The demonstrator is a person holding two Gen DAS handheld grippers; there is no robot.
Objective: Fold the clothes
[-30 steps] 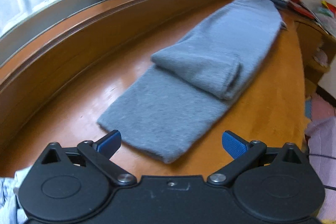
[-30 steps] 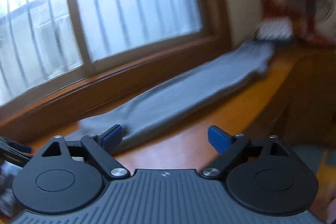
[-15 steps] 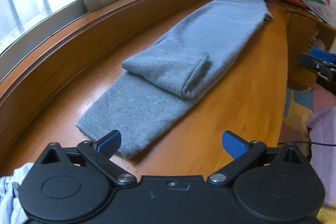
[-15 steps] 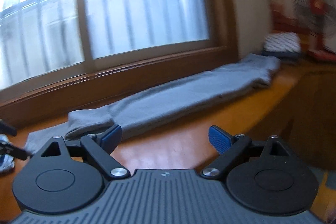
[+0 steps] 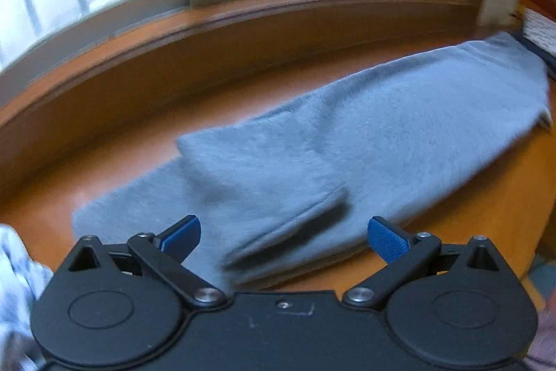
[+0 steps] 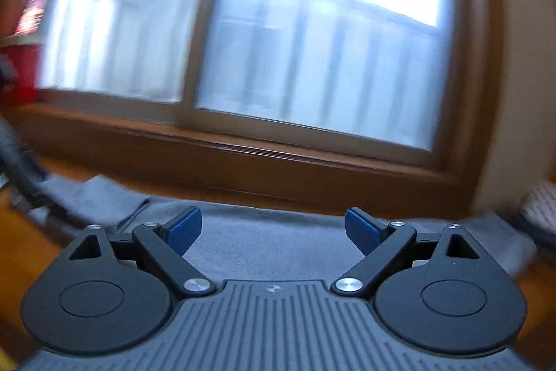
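My left gripper [image 5: 283, 233] gapes wide and grips nothing; just ahead at twelve o'clock lies the folded-over flap [image 5: 264, 183] of the grey garment [image 5: 399, 134], stretched toward two o'clock on the wooden ledge [image 5: 493, 211]. A second ago I hung back off its near end; I've since swung in over the fold. My right gripper [image 6: 271, 230], equally wide and empty, has dropped low over the same cloth, where before it stood beside it. I judge both are lining up the next fold. No containers in sight.
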